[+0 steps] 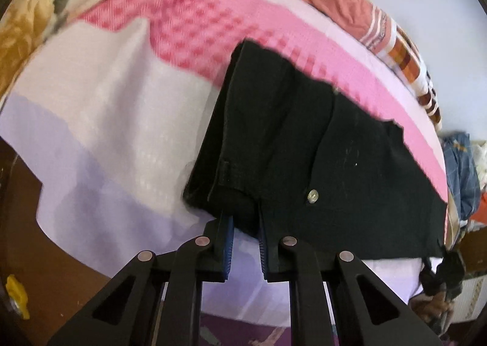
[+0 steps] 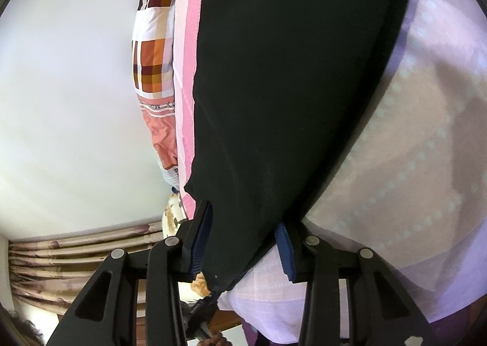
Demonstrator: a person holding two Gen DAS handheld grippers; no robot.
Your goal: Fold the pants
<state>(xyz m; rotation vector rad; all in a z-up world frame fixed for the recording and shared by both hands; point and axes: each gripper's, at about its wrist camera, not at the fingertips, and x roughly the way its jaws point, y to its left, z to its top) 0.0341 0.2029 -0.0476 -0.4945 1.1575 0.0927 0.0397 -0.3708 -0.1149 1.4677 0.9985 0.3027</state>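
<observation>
My left claw [image 1: 246, 230] grips the pants [image 1: 304, 148] at the waistband. My right claw [image 2: 243, 242] clamps their other end over the bed [image 1: 100, 120].

One pair of black pants [image 1: 304, 148] is counted at the centre of the left wrist view, with one silver button [image 1: 312, 195] on it. Two grippers are seen, the left gripper [image 1: 246, 242] and the right gripper [image 2: 243, 250], each with two jaws. One bed sheet [image 1: 106, 120] is seen at left, one checked pillow [image 2: 153, 65] at upper left, and one curtain [image 2: 76, 257] at lower left.
</observation>
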